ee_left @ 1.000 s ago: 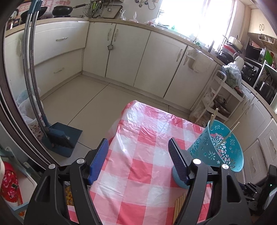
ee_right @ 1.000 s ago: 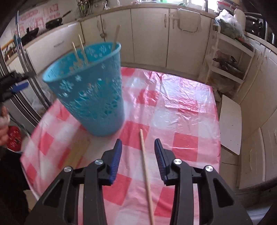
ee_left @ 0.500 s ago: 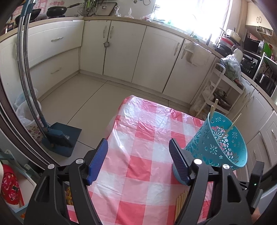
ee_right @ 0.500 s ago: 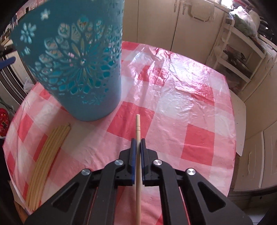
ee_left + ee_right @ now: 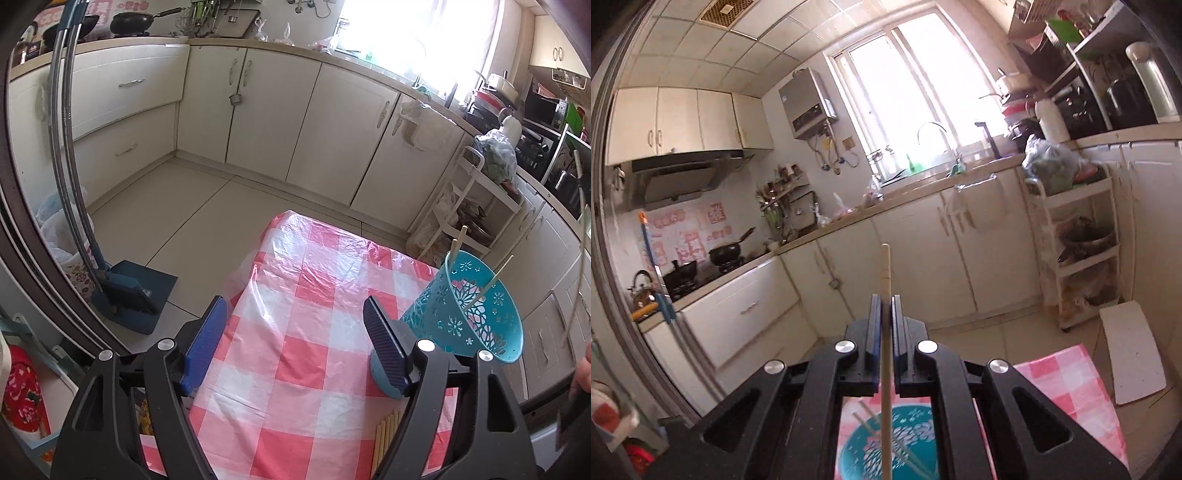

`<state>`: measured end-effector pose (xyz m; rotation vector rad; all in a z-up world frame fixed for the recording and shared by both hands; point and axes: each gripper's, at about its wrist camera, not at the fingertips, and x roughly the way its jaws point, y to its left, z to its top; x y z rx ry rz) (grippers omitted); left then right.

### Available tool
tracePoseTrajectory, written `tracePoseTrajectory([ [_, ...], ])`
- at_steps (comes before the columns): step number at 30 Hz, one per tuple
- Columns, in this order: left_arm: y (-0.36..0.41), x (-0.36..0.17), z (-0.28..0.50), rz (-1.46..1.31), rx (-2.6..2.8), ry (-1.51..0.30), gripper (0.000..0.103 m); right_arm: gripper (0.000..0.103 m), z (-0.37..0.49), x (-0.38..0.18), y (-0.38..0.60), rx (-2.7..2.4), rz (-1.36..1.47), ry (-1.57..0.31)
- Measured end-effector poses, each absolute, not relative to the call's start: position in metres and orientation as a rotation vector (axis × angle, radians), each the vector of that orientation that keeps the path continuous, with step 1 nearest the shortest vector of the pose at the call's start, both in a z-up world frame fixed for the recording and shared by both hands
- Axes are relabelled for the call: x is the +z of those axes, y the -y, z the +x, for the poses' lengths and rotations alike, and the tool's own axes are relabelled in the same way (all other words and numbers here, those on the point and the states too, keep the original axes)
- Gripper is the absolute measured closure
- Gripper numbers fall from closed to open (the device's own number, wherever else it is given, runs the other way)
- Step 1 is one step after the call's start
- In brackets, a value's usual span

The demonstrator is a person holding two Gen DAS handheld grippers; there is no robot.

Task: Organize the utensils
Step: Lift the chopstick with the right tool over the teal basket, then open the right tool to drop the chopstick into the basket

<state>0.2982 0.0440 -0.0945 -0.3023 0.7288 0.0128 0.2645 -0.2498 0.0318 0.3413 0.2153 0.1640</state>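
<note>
Right tongs pinching one chopstick, raised above the basket near the tabletop's right edge; left tongs spread, empty; more chopsticks lie beside the basket.

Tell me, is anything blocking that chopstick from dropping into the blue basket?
Nothing visible. The right gripper holds the chopstick above the blue basket, whose open mouth holds only a few leaning chopsticks. The left gripper is open, beside the basket's base.
</note>
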Motion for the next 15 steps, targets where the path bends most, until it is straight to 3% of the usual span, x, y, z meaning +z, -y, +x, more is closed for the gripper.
tracePoseTrajectory([
  [10,-0.049,-0.088,0.297,-0.311,0.017,-0.704,0.028,0.096,0.271,-0.031,0.224,0.099,0.225,-0.316],
  [15,-0.051,-0.085,0.293,-0.302,0.028,-0.690,0.026,0.087,0.242,-0.037,0.217,0.124,0.182,-0.336],
])
